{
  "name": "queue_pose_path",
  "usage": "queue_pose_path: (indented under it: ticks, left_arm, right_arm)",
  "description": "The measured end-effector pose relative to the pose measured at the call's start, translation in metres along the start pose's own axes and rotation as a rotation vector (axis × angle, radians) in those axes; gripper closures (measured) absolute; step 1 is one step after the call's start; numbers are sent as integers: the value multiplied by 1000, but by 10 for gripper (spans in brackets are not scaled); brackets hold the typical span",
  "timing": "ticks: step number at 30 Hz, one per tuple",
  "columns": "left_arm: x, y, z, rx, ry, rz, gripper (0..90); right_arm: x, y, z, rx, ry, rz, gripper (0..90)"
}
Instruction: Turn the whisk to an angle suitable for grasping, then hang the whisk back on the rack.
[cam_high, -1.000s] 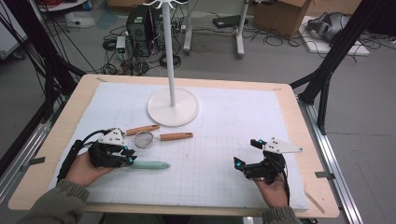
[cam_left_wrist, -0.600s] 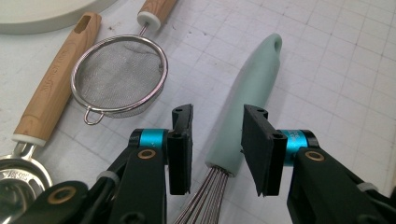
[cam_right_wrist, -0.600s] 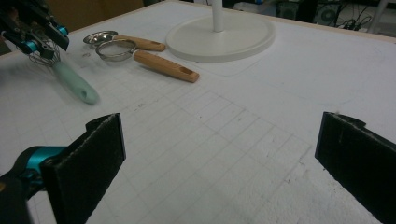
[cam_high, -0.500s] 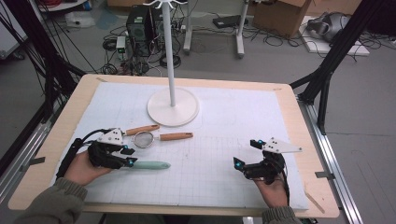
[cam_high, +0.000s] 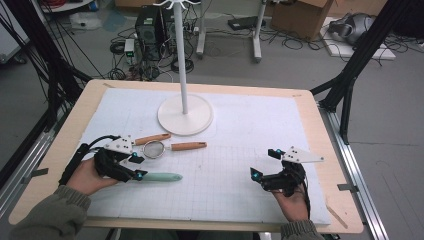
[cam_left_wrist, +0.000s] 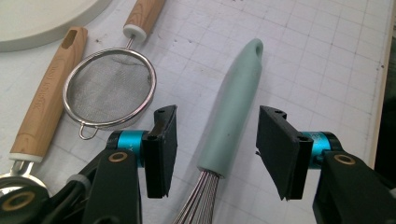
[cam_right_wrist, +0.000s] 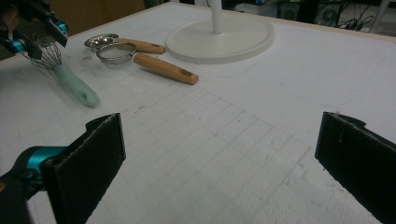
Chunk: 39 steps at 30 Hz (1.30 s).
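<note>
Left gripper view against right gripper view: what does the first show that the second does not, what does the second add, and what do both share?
Left gripper view: the left gripper, whose jaws have just been opening, stands on either side of the whisk handle, with a gap on each side. It also shows where the wires enter the handle.
Right gripper view: the right gripper is open over bare mat, and the stand's pole is in sight.
Both: the whisk, the mesh strainer, the wooden handles and the white stand base.

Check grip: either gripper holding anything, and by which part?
Nothing held. Left gripper jaws, just opening, straddle the whisk handle without touching. Right gripper is open over bare mat.
</note>
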<state>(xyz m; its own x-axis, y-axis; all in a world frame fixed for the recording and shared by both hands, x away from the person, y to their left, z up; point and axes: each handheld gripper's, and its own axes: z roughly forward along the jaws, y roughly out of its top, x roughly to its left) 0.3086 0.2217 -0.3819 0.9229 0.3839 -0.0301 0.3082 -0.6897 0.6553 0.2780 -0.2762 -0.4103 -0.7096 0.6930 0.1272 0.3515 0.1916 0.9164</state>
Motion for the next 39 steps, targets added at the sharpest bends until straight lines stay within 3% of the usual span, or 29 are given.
queue_pose_path:
  ticks: [19,31,39]
  left_arm:
    - [0,-1,6,55,-30,26,448]
    - [3,-3,18,121,-58,26,451]
    - [1,-3,26,155,-44,39,465]
  right_arm:
    - [1,2,3,4,18,-6,2]
    - [2,2,2,6,19,-3,2]
    - [2,2,2,3,17,-7,2]
